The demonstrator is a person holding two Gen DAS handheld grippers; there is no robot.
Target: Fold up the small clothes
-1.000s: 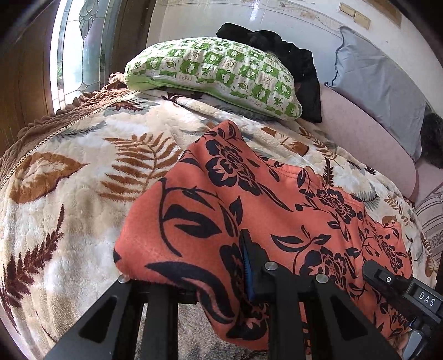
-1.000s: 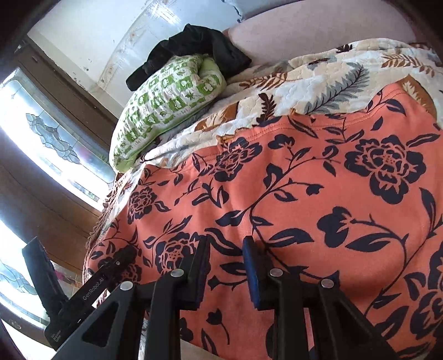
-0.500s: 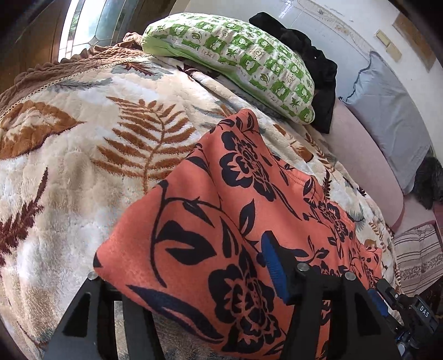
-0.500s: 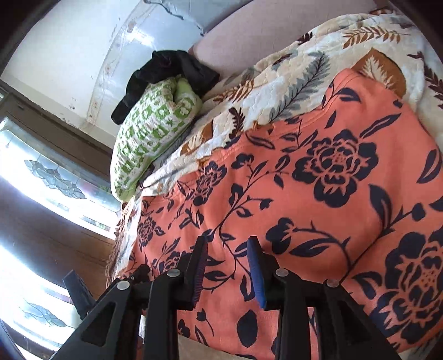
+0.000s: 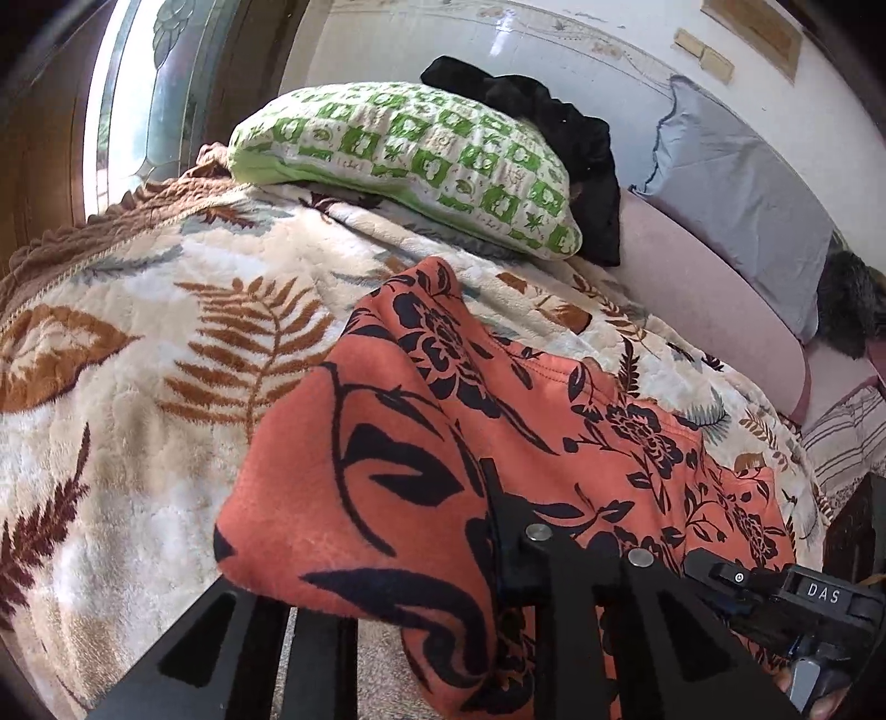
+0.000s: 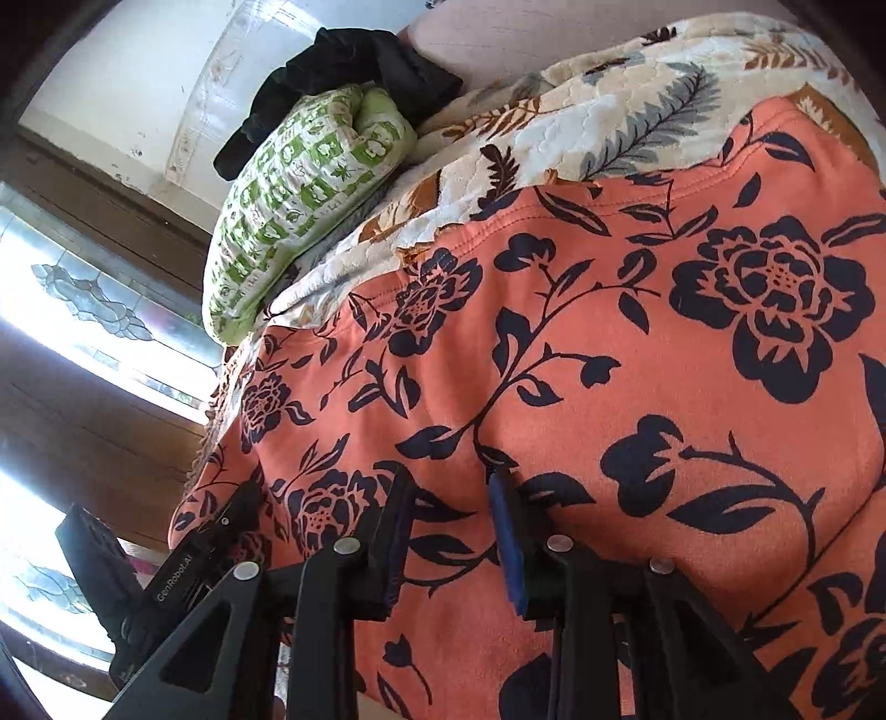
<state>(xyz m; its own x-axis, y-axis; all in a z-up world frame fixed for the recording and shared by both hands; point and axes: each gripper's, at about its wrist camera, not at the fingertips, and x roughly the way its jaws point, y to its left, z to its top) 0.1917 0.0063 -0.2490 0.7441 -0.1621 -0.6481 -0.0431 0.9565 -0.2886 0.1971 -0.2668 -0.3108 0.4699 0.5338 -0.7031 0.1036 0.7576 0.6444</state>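
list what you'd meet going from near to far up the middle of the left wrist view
left gripper → orange flowered garment → leaf-print blanket → green checked pillow → black clothing → white wall

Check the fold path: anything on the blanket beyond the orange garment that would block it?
Nothing visible does. The orange floral garment lies on the leaf-print blanket, bare up to the green pillow at the head end. Both grippers, left and right, are at its near edge.
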